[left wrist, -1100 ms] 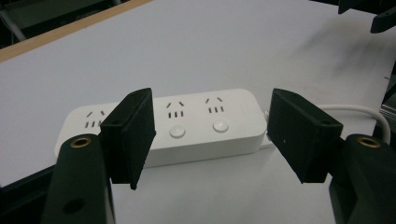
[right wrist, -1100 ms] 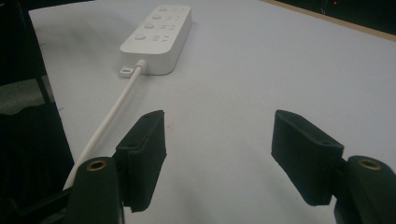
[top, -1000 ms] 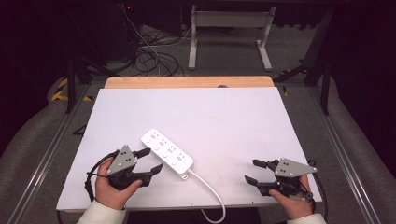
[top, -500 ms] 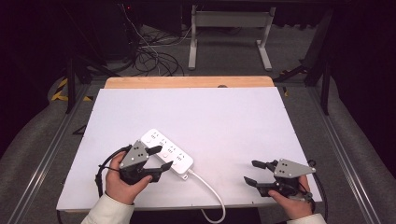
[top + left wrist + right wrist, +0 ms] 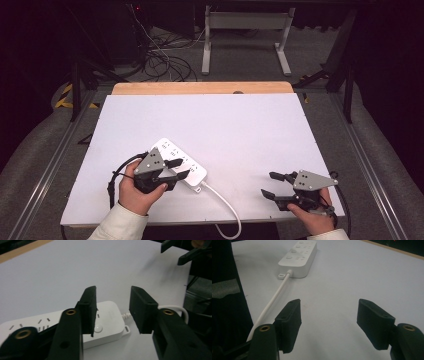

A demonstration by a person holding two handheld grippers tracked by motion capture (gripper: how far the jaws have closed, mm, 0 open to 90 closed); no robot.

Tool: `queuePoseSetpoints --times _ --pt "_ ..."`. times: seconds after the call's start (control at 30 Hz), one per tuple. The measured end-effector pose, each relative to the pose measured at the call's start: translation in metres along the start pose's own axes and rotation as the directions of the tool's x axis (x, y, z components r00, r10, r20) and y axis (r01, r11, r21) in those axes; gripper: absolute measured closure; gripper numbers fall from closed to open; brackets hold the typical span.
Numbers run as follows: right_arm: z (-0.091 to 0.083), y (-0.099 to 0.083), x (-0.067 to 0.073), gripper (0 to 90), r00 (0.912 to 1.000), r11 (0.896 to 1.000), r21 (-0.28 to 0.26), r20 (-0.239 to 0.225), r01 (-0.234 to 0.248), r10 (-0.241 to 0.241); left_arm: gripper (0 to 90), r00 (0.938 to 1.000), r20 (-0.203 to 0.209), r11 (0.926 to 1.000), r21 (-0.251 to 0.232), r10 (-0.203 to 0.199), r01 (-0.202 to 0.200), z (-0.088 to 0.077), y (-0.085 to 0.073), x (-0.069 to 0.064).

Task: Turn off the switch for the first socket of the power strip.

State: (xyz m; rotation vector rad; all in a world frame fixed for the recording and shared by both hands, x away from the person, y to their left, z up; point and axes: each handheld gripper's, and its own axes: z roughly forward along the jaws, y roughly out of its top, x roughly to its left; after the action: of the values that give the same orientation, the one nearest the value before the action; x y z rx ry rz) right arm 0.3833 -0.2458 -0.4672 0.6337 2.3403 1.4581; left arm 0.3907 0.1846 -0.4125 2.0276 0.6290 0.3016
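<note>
The left gripper [image 5: 179, 168] hangs just over the cord end of the white power strip [image 5: 179, 162]. Its jaws have just been closing and now stand fairly narrow. In the left gripper view the strip's end [image 5: 105, 322] sits below and behind the pads, and nothing is pinched between them. The right gripper [image 5: 270, 185] rests near the front right corner of the white table [image 5: 260, 125], well apart from the strip, with its jaws wide and nothing in them.

It looks like the left hand is about to take hold of the strip or press its round button [image 5: 98, 328]. To grab it well, the jaws should open a bit again, come down on both long sides of the strip, and squeeze on the body, not on the cord. To press the button, one pad tip should come straight down on it, slowly, so the strip does not slide.

The strip is long, white and smooth, with rounded corners. It lies flat and slanted on the left front part of the table. It has rows of little plug slots on top. A white cord [image 5: 225, 207] runs from its near end off the front edge.
</note>
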Motion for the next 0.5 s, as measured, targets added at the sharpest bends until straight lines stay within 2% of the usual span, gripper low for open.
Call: queuePoseSetpoints --times 0.13,0.17,0.27,0.37,0.5 --pt "-0.001 0.000 0.000 37.9 1.0000 1.000 0.000 -0.002 0.003 -0.003 78.9 0.9985 0.045 0.9993 0.022 -0.030 0.029 0.001 0.003 0.002" --pt "-0.001 0.000 0.000 37.9 1.0000 1.000 0.000 -0.002 0.003 -0.003 78.9 0.9982 0.049 0.9990 0.030 -0.033 0.032 0.002 0.004 0.002" --pt "0.000 0.000 0.000 38.0 1.0000 1.000 -0.001 -0.002 0.003 -0.003 87.3 0.9979 0.055 0.9978 0.058 -0.035 0.032 0.004 0.006 0.003" --pt "0.000 0.000 0.000 38.0 1.0000 1.000 -0.002 -0.004 0.002 -0.002 89.8 0.9985 0.044 0.9957 0.088 -0.031 0.027 0.006 0.009 0.003" --pt "-0.001 0.000 0.000 38.4 1.0000 1.000 0.000 -0.002 0.004 -0.004 90.0 0.9992 0.033 0.9886 0.149 -0.024 0.019 0.011 0.015 0.006"
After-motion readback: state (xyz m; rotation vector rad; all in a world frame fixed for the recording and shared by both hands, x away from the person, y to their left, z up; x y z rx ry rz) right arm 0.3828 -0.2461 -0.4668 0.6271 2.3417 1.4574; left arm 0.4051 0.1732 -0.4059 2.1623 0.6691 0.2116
